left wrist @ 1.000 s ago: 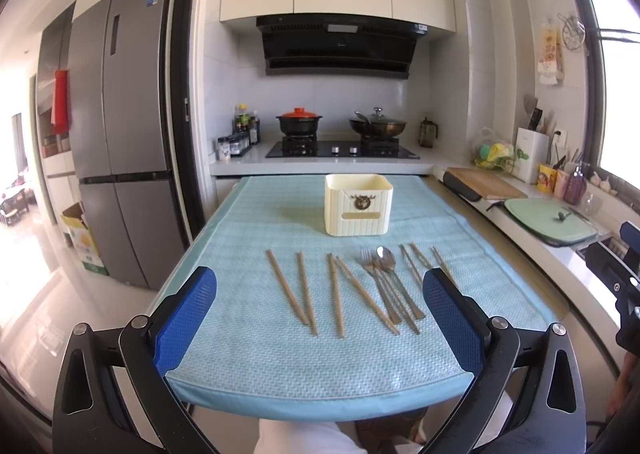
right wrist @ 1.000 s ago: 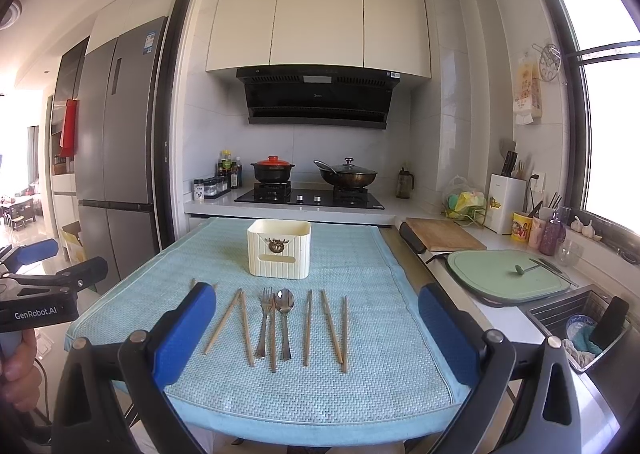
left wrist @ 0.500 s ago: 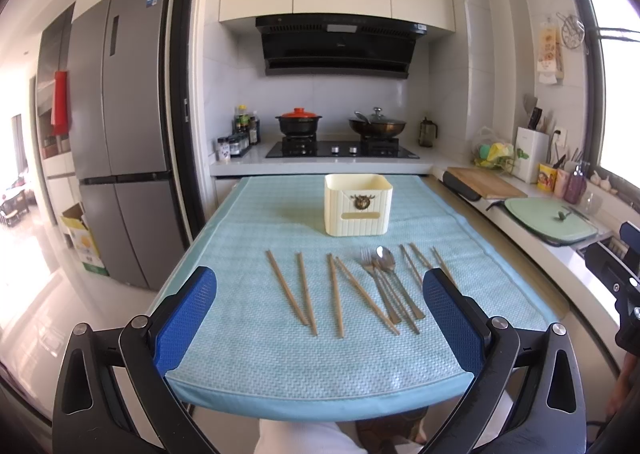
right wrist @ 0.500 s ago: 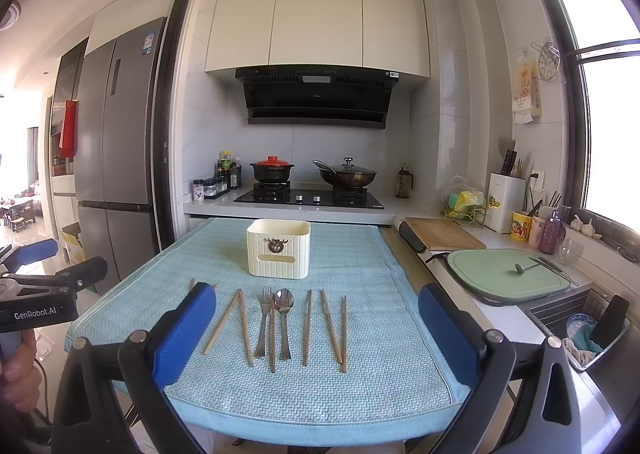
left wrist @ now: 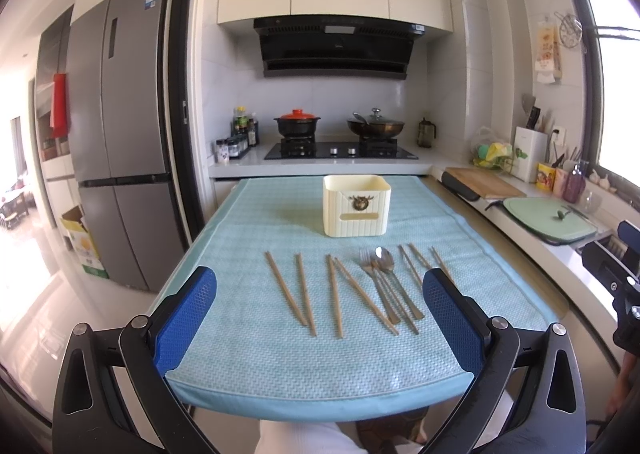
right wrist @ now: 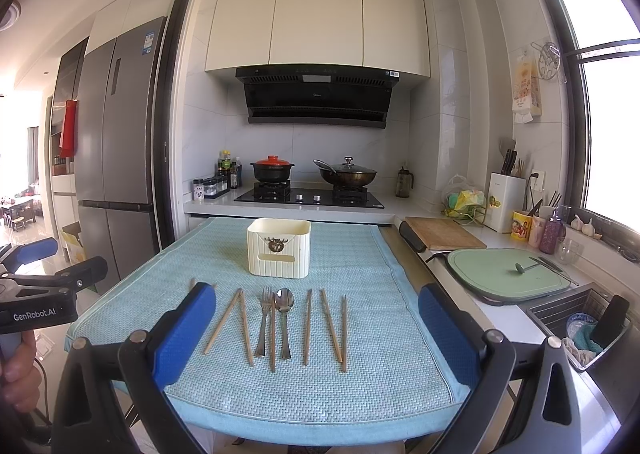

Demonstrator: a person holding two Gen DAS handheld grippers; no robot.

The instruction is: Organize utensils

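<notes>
Both tongs gape wide and empty. From the left wrist, the left gripper (left wrist: 320,306) hangs off the near edge of the blue mat (left wrist: 280,358); chopsticks (left wrist: 304,294), fork (left wrist: 374,286) and spoon (left wrist: 390,274) lie mid-mat, the cream holder (left wrist: 356,210) behind them. From the right wrist, the right gripper (right wrist: 316,318) frames the row. Crowded, overlapping handles risk a pinch dragging neighbours along.
</notes>
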